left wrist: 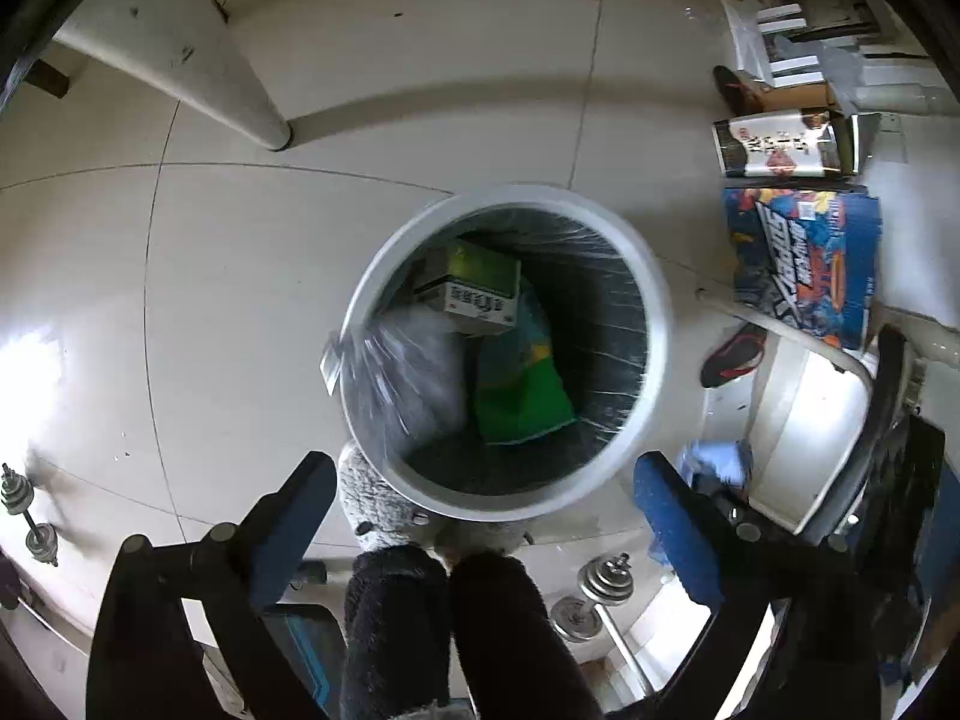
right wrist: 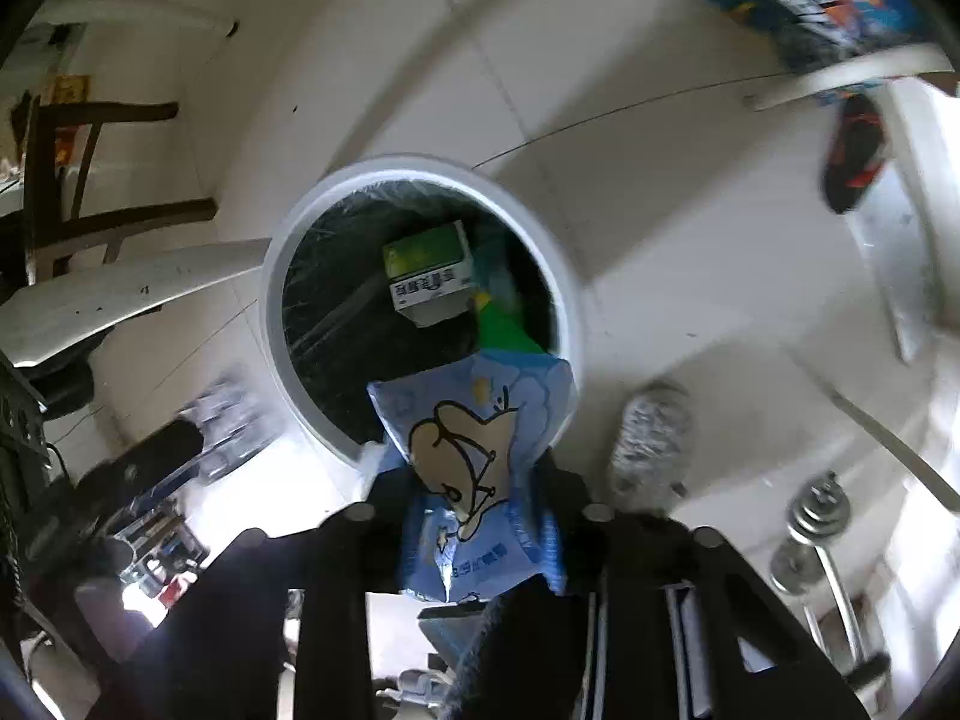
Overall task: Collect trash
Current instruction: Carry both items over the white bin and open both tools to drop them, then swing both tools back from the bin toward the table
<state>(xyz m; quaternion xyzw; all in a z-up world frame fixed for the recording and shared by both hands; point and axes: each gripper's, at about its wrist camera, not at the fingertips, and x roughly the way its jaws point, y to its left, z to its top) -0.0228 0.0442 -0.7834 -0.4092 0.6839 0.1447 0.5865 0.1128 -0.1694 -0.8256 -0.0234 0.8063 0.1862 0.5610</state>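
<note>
Blue snack packet (right wrist: 480, 480) is being pinched by the right gripper (right wrist: 474, 498) over the bin's rim (right wrist: 420, 165); left gripper (left wrist: 480, 480) is being held wide, empty

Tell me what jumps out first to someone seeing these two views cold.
The white bin sits mid-floor, black-lined, already holding a green-topped box and a green bag. A clear plastic bag blurs at its left rim, beyond the left gripper, whose jaws stand wide with nothing between them. In the right view, a blue cartoon packet sits between the right gripper's fingers above the bin's near rim.
</note>
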